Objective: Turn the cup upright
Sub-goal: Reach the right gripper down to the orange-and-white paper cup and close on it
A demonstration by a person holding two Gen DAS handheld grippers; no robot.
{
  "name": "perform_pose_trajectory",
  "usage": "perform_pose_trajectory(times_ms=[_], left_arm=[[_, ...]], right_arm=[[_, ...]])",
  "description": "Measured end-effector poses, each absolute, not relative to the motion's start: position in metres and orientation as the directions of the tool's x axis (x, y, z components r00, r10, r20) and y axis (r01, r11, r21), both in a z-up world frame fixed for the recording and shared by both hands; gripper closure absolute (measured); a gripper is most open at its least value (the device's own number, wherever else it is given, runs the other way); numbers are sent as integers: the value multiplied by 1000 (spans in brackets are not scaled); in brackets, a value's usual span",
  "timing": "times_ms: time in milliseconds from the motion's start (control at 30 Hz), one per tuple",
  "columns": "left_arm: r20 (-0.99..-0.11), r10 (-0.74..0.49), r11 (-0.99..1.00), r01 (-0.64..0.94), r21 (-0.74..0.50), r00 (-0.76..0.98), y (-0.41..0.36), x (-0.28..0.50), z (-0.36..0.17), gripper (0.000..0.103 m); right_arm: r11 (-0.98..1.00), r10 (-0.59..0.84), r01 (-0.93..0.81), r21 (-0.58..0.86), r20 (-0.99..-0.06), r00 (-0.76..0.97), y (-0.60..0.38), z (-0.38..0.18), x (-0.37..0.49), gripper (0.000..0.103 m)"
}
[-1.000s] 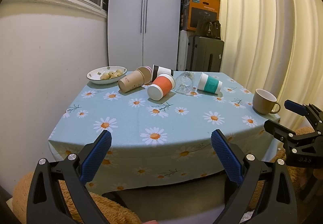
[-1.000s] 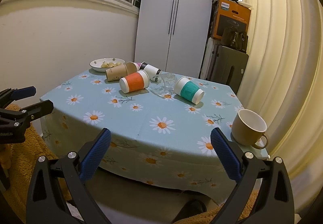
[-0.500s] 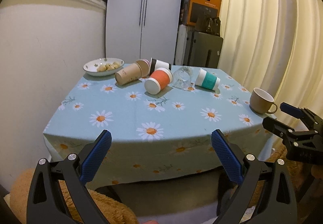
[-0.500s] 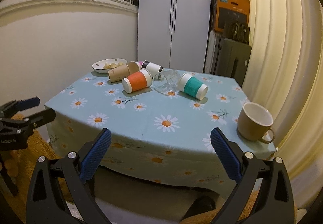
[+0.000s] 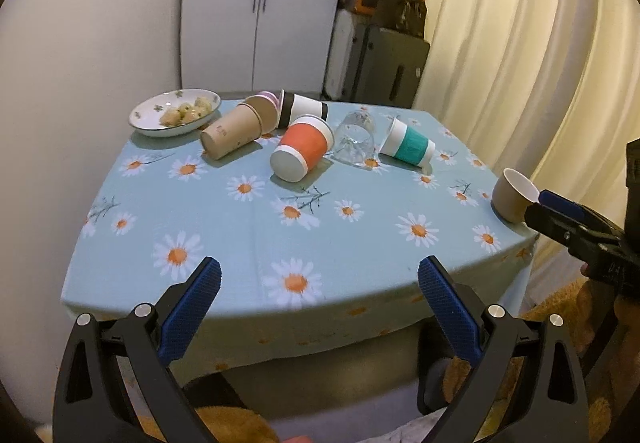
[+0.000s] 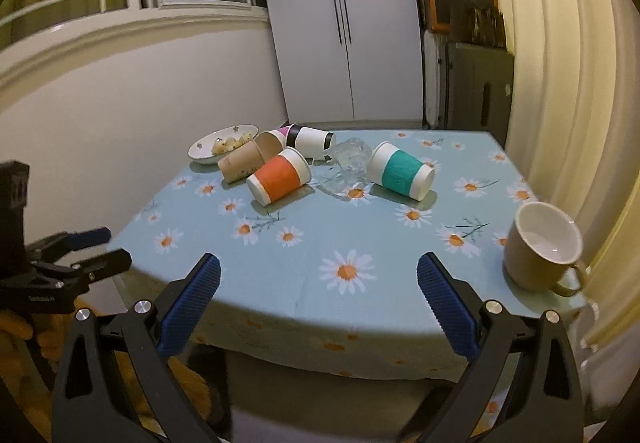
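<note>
Several cups lie on their sides at the far part of the daisy tablecloth (image 5: 248, 227): a brown paper cup (image 5: 234, 131), an orange-sleeved cup (image 5: 302, 153), a black-and-white cup (image 5: 304, 109), a clear glass (image 5: 356, 137) and a teal-sleeved cup (image 5: 408, 143). They also show in the right wrist view: the orange cup (image 6: 278, 181), the teal cup (image 6: 402, 171). A tan mug (image 6: 540, 251) stands upright at the right edge. My left gripper (image 5: 318, 287) is open and empty before the table's front edge. My right gripper (image 6: 318, 287) is open and empty, too.
A white bowl of food (image 5: 174, 117) sits at the far left corner. A white wall is on the left, a white wardrobe (image 5: 260, 3) behind, curtains (image 5: 520, 43) on the right. A brown furry seat (image 5: 236, 423) lies below the grippers.
Both grippers have risen and moved closer to the table, looking down on it more. The right gripper has neared the tan mug. The cups have not moved.
</note>
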State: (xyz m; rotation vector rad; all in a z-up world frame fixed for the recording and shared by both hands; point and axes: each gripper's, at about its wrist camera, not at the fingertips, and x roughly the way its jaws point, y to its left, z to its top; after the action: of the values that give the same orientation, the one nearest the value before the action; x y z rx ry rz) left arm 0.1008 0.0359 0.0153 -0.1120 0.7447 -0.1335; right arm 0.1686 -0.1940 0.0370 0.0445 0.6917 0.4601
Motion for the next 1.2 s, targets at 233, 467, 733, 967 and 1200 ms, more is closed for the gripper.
perform_pose_trajectory(times_ms=[233, 467, 733, 967, 1200], left_arm=[[-716, -177, 983, 149, -103, 675, 43, 175, 35, 7], [-796, -226, 964, 244, -102, 562, 42, 255, 35, 7], [-913, -215, 933, 348, -88, 346, 26, 335, 0, 8], [-962, -153, 935, 348, -67, 225, 19, 378, -32, 8], [-974, -151, 924, 374, -78, 169, 18, 399, -46, 8]], right_arm=[[855, 515, -393, 337, -629, 582, -187, 50, 237, 5], [781, 625, -354, 515, -619, 476, -178, 62, 305, 5], [700, 711, -241, 672, -628, 315, -179, 30, 361, 6], [661, 746, -179, 729, -615, 254, -192, 4, 379, 6], [663, 744, -141, 735, -625, 237, -202, -4, 395, 6]])
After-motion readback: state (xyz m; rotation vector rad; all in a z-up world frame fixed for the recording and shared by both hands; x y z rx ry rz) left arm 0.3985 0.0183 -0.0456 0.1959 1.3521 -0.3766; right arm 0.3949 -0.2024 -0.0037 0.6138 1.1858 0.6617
